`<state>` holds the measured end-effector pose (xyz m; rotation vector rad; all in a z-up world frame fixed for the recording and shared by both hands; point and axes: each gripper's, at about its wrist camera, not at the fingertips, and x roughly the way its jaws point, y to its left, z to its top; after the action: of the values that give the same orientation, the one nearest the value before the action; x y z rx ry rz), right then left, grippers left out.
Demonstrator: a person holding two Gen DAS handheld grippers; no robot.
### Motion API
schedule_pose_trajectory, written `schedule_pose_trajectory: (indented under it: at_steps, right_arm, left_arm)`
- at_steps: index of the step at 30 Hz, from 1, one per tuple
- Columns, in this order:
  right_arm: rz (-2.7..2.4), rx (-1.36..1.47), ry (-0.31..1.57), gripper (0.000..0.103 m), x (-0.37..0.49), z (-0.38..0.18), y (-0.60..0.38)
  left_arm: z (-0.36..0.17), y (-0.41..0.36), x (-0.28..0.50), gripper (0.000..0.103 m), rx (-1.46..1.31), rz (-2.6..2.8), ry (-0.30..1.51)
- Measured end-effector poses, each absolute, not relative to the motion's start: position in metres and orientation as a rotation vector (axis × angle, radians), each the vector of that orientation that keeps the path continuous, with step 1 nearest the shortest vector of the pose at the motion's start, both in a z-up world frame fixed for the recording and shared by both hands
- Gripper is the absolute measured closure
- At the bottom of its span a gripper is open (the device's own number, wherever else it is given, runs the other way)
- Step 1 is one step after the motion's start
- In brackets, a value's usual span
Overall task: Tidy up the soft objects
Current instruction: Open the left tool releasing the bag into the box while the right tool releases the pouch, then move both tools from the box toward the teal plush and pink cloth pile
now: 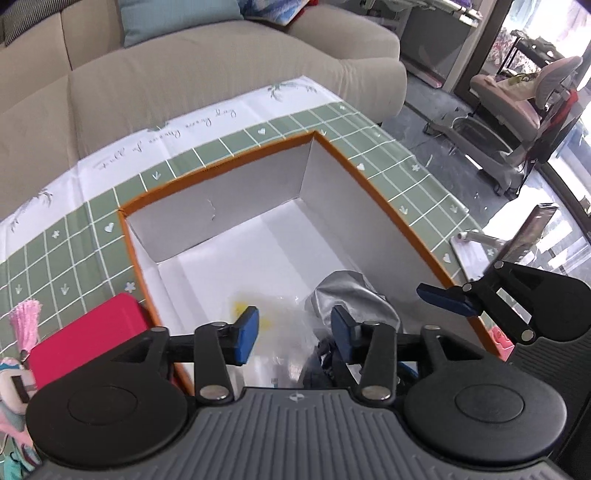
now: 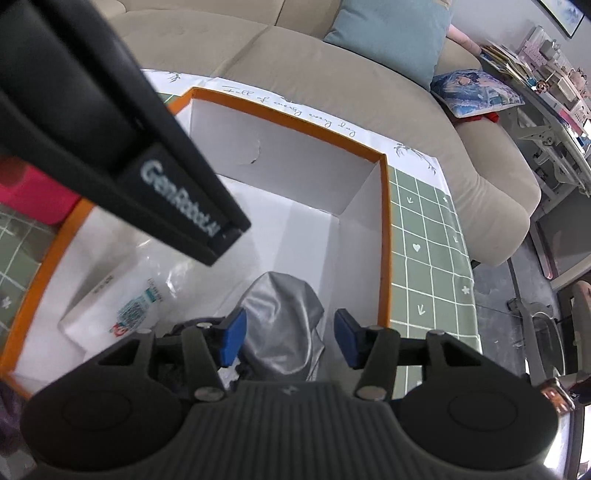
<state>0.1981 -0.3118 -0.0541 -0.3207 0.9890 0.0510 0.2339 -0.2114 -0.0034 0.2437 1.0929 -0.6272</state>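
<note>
- Two grippers over an orange-rimmed box (image 1: 373, 177) w/ white inside, sitting on a surface (image 1: 66, 240) covered by a green checked cloth.
- Left gripper (image 1: 293, 330): fingers apart, nothing pressed btwn them; below the gap lies a clear plastic bag (image 1: 280, 332) w/ smth yellow showing through.
- Right gripper (image 2: 288, 336): fingers apart too, either side of a silver-grey soft bundle (image 2: 280, 321), pads not squeezing it.
- Bundle lies on box floor, near end, towards the right wall; dark fabric (image 2: 177, 332) peeks out just left of it.
- Bag w/ printed label (image 2: 136, 306) lies left of the bundle, also inside the box.
- Pink case (image 1: 92, 332) outside the box, touching its left wall; pink tassel (image 1: 26, 321) further left.
- Beige sofa (image 1: 184, 74) on far side of the surface, w/ a blue cushion (image 2: 391, 33) on it.
</note>
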Motion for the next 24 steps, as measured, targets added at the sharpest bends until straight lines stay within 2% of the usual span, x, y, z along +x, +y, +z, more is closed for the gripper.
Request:
schedule_pose_trajectory:
  at_steps: [4,6,10,24]
  right_arm:
    - [0.05,-0.3,0.995,0.037,0.188,-0.042,-0.309]
    - [0.054,-0.284,0.996,0.035,0.182,-0.036,-0.307]
    - [0.057,-0.271,0.997,0.025,0.172,-0.028,-0.302]
    - [0.086,-0.069,0.957,0.025,0.129,-0.005,-0.29]
  left_arm:
    - [0.01,-0.199,0.221,0.039,0.224,-0.637,1.075]
    - [0.015,-0.194,0.215,0.034,0.22,-0.644,1.071]
    - [0.02,-0.183,0.204,0.024,0.199,-0.658,1.06]
    - [0.035,-0.115,0.157,0.024,0.14,-0.558,0.972]
